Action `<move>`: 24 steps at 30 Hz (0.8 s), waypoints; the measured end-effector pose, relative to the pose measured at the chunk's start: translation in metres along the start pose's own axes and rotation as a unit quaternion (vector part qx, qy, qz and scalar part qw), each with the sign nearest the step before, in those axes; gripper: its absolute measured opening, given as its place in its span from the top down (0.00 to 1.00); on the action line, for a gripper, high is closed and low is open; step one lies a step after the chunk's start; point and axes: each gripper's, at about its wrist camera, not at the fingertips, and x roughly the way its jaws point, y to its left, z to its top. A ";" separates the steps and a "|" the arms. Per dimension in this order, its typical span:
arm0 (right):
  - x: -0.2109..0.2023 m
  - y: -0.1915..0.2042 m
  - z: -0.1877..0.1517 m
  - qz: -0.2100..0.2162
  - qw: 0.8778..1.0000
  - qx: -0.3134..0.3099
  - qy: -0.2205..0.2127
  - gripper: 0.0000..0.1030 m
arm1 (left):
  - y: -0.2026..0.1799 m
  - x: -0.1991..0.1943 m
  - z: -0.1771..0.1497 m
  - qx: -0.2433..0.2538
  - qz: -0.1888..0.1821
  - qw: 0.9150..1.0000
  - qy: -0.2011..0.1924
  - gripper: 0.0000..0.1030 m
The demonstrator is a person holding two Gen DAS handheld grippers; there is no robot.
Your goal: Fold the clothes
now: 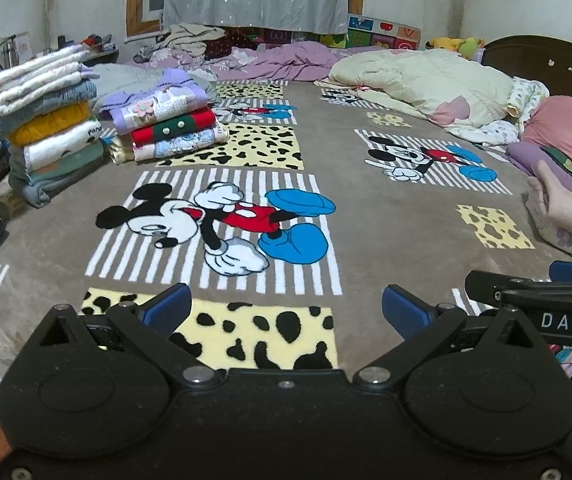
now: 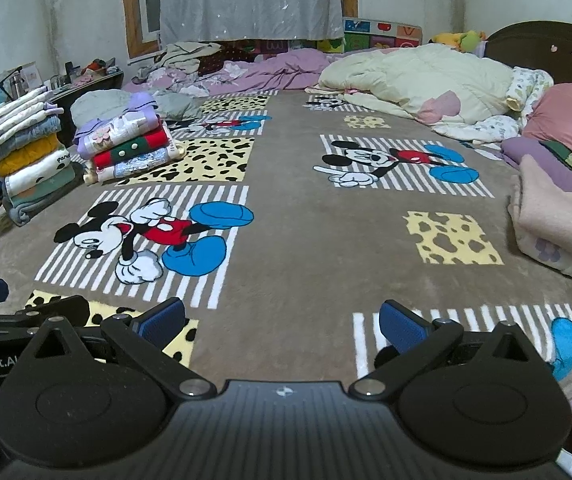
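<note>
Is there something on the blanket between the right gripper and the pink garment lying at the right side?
Nothing visible. The right gripper is open and empty, and only bare blanket lies between it and the pink garment.

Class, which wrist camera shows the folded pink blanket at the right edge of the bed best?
The right wrist view: the pink blanket shows nearly whole. The left wrist view catches only a strip of it at the frame's edge.

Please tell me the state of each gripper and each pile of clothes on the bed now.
Left gripper: open, empty.
Right gripper: open, empty.
Tall stack of clothes with white quilted top: folded.
Short stack with lilac top: folded.
Pink fleece garment at right: not yet folded.
</note>
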 end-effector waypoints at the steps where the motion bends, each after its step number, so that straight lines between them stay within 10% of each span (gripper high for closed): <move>1: 0.004 -0.001 0.001 0.005 1.000 0.001 0.001 0.00 | 0.001 0.003 0.000 -0.003 -0.002 1.000 0.000 0.00; 24: 0.148 0.014 0.070 0.161 0.985 0.017 -0.066 0.00 | 0.092 0.095 0.058 -0.097 0.018 0.995 -0.028 0.00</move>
